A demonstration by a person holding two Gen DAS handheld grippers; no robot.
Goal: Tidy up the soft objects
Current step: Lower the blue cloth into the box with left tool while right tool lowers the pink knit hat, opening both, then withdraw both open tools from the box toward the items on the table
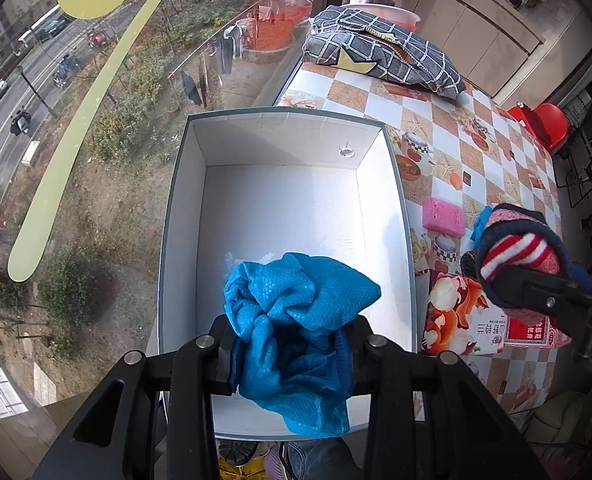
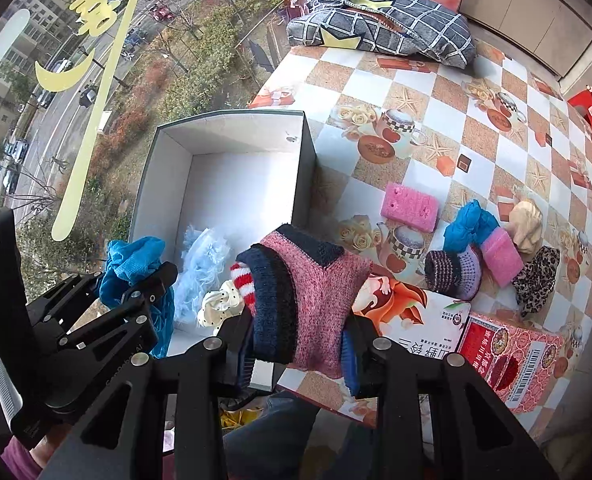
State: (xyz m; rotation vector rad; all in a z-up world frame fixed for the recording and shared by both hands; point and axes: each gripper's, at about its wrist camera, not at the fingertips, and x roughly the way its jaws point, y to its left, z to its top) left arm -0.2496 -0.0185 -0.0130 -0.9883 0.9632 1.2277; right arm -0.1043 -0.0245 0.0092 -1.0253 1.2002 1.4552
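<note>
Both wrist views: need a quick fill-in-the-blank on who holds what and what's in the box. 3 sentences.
1. The left gripper is shut on a crumpled ____ cloth above the open box.
2. The right gripper holds a knit sock that is mostly ____ with navy bands.
3. The pink sponge lies on the checked tablecloth, ____ the box.

Missing words: blue; pink; outside
</note>
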